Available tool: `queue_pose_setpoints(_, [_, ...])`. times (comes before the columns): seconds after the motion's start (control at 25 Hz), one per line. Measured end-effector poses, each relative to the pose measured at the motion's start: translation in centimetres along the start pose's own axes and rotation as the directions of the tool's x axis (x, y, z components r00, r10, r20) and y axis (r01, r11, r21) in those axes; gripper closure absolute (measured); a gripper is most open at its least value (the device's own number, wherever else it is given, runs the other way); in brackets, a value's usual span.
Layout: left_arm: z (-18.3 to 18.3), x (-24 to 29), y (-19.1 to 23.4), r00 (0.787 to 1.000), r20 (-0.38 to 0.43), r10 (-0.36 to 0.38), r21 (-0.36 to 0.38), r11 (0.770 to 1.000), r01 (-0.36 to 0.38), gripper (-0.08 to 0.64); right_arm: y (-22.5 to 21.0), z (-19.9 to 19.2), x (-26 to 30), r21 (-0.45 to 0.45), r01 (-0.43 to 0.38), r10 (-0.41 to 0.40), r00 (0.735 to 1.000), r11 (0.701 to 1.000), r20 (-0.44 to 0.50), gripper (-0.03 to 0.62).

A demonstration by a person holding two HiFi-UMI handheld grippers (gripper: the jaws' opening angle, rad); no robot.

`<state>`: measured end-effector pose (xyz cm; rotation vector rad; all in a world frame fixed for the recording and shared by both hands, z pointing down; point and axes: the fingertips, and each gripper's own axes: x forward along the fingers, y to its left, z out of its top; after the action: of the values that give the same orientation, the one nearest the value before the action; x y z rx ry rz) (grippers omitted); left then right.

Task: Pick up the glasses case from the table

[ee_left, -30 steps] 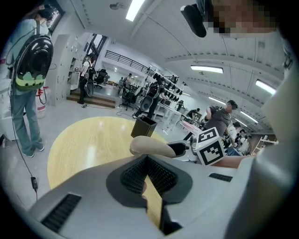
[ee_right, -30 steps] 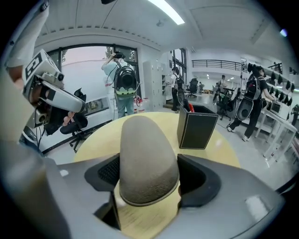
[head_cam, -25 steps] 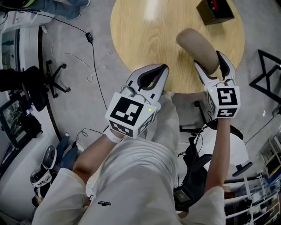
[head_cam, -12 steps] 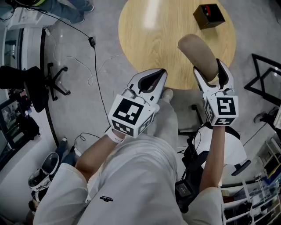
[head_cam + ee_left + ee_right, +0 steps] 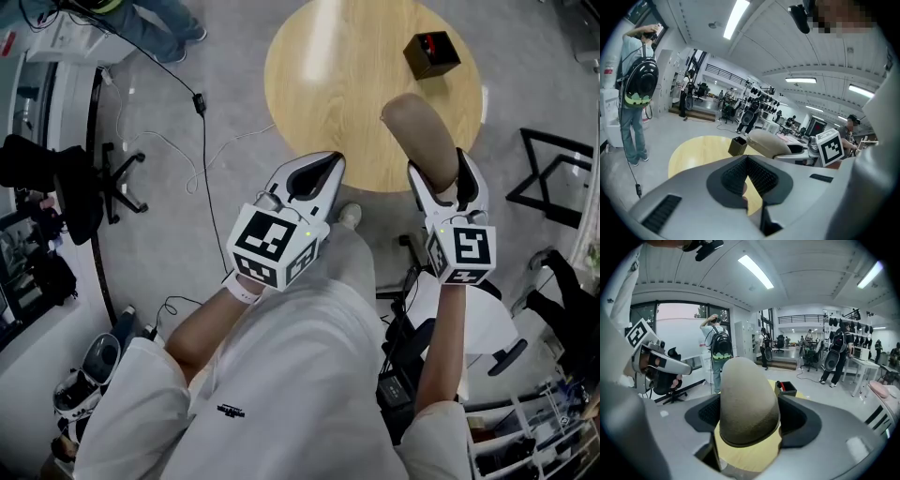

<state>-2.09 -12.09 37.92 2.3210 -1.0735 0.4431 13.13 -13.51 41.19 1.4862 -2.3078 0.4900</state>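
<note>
1. Clearly gripped, the glasses case is a tan, rounded shell. It sits in the right hand-held gripper over the 5 o'clock edge of the round wooden surface, with its far end pointing toward the middle of the surface.
2. The right gripper view shows the jaws parted just to the width of the case. A dark ribbed pad presses each side of its near end, and the rest of the case juts out beyond the tips.
3. The left hand-held gripper has its jaws brought together. Its ribbed pads meet at the tip with nothing between them, and that tip lies at the 7 o'clock rim of the surface.
4. By count there is one glasses case, two hand-held grippers and one round surface.
5. One small dark box with something red in its open top stands on the surface at about 2 o'clock, well apart from the case.
6. Each hand-held gripper carries one marker cube: the left cube and the right cube.
7. The cubes bear black-and-white square patterns, not letters.
8. A small dark print on the person's pale clothing is too small to read.
9. One person with a backpack stands on the floor beyond the surface.
</note>
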Motion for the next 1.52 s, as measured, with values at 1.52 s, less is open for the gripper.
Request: queue_pose_setpoints(1.52, [6.9,-10.8,-3.0,0.982,0.185,-0.037,0.025,0.999,0.033,0.552,4.3,9.1,-16.4,0.146,0.138,-0.17,0.955,0.98,0.243,0.213])
